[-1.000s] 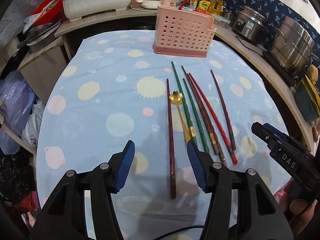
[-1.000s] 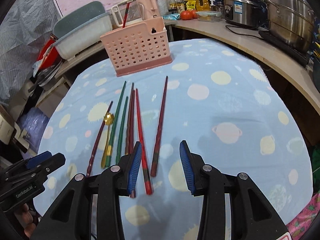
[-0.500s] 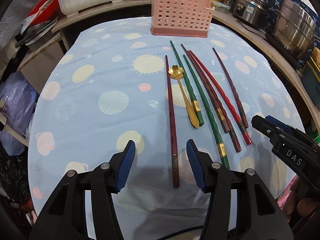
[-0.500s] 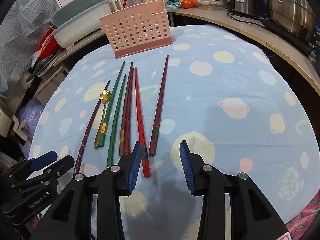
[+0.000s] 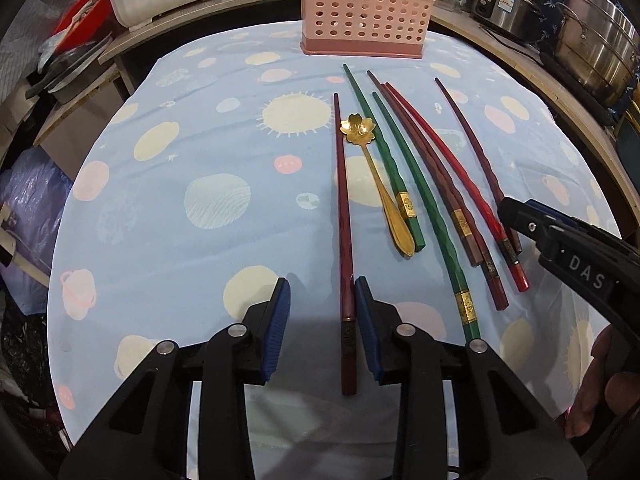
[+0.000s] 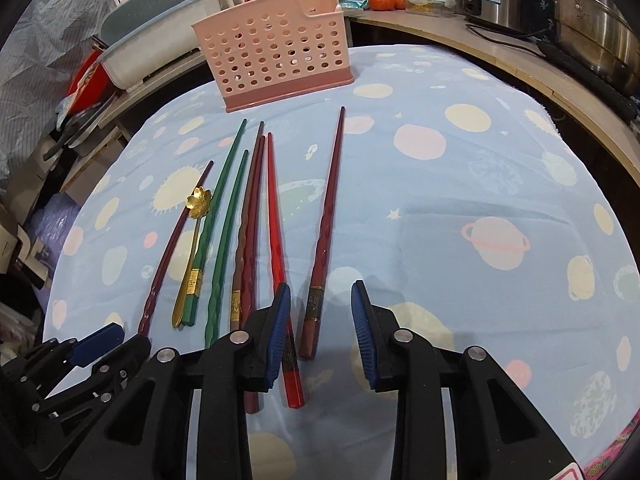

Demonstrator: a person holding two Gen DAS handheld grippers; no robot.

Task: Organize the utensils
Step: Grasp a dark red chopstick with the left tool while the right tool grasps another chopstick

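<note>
Several chopsticks and a gold flower spoon (image 5: 376, 176) lie side by side on the blue spotted tablecloth (image 5: 200, 160). A pink perforated utensil basket (image 5: 364, 12) stands at the far edge; it also shows in the right wrist view (image 6: 276, 56). My left gripper (image 5: 322, 330) is open and low, with the thick end of the leftmost dark red chopstick (image 5: 344, 216) between its pads. My right gripper (image 6: 318, 332) is open, with the thick end of the rightmost dark red chopstick (image 6: 326, 232) between its pads. The bright red chopstick (image 6: 276, 240) runs under its left finger.
Green chopsticks (image 6: 224, 224) and brown ones (image 6: 248, 232) lie between the two grippers. Steel pots (image 5: 596, 40) stand on the counter at right. A white tub (image 6: 156, 48) and dishes sit at the back left. The right gripper's body (image 5: 568, 252) shows in the left view.
Both grippers have moved forward and down to the near ends of the chopsticks. Each now has a dark red chopstick between its open pads. The utensils have not moved.
</note>
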